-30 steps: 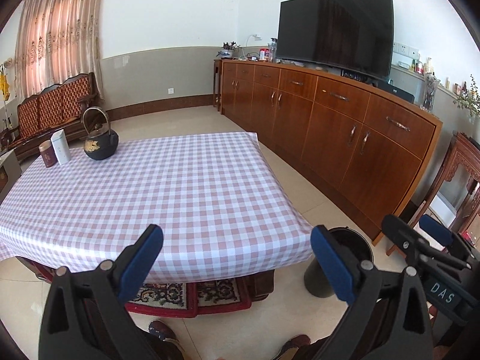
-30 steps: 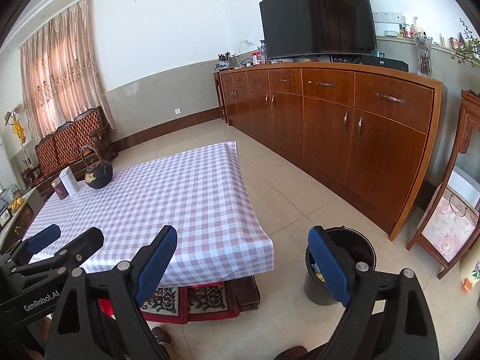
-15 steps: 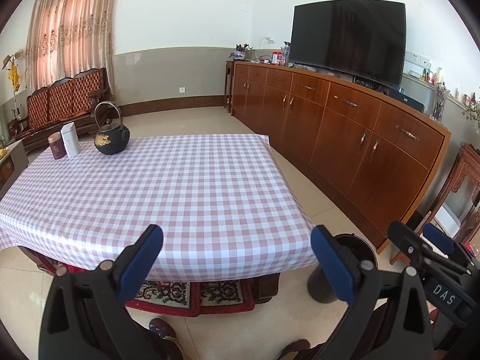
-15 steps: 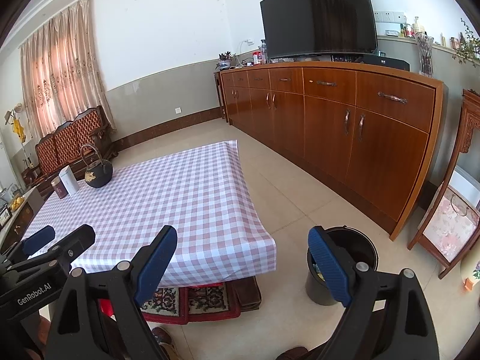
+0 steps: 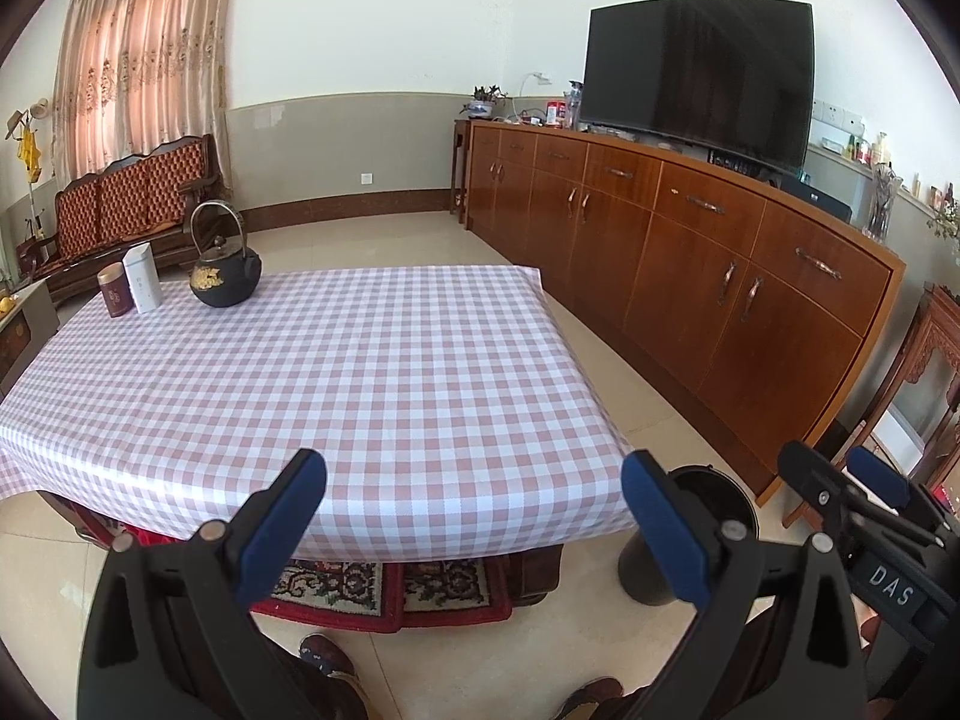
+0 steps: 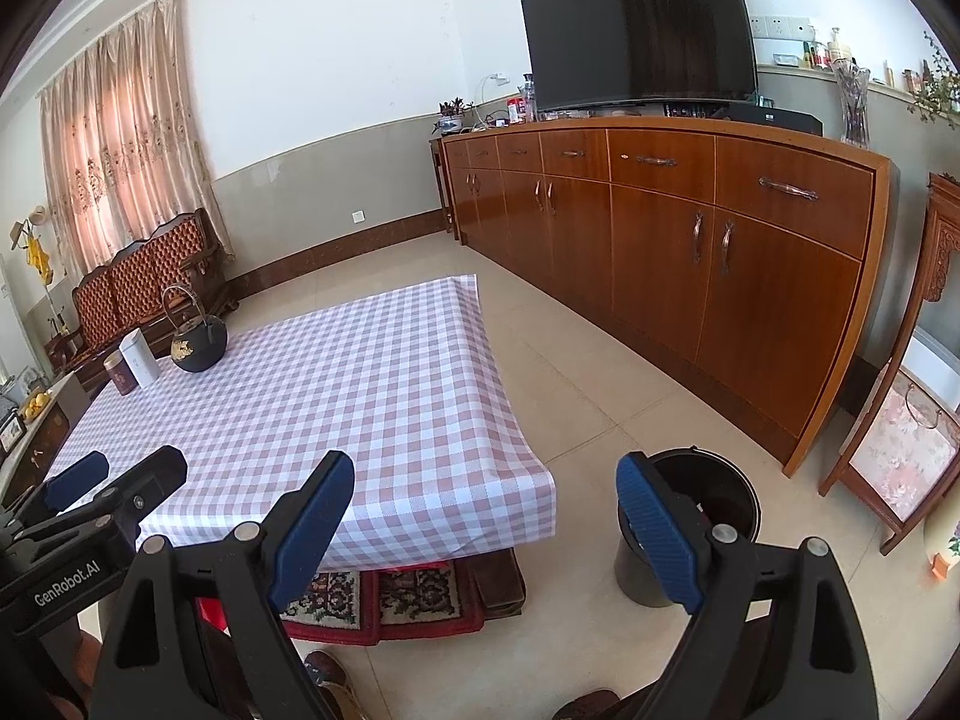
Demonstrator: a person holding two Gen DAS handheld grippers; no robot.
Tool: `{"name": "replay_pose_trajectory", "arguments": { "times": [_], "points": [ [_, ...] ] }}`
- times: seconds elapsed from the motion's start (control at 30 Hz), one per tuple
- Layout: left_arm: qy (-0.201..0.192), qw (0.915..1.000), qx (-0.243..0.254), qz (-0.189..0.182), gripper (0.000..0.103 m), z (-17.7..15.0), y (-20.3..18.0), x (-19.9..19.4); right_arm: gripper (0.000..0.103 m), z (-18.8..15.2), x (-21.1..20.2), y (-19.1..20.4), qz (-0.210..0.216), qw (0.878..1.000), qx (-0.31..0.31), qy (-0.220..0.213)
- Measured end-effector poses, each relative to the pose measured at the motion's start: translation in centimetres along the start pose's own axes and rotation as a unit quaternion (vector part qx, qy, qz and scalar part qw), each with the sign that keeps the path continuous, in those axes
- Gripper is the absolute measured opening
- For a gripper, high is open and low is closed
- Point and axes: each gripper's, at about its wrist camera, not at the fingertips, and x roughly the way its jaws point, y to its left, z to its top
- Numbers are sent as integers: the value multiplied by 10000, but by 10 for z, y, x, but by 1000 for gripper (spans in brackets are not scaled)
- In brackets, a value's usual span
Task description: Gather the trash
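Both grippers, left [image 5: 474, 513] and right [image 6: 485, 513], wide, empty. No trash visible on table [image 5: 336, 372]; bin [image 6: 708, 498] right of it, handling unjudgeable.

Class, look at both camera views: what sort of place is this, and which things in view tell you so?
Most likely a home living room: a large television stands on a long wooden sideboard, a cushioned wooden bench sits under the curtains, and a checked-cloth table carries a teapot.

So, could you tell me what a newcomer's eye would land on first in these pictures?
Probably the pink-and-white checked tablecloth filling the middle, bare except for a black kettle and two tins at its far left corner. Next, the big dark TV on the long wooden sideboard along the right wall. Below, a black bin stands on the floor by the table's near right corner.
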Motion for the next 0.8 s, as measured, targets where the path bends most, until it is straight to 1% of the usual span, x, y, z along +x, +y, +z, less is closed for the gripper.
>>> {"name": "replay_pose_trajectory", "arguments": {
  "times": [0.8],
  "points": [
    [75, 10000, 45, -48, 99, -1, -6, 3, 91, -2, 5, -2, 72, 9999, 89, 101]
  ]
}}
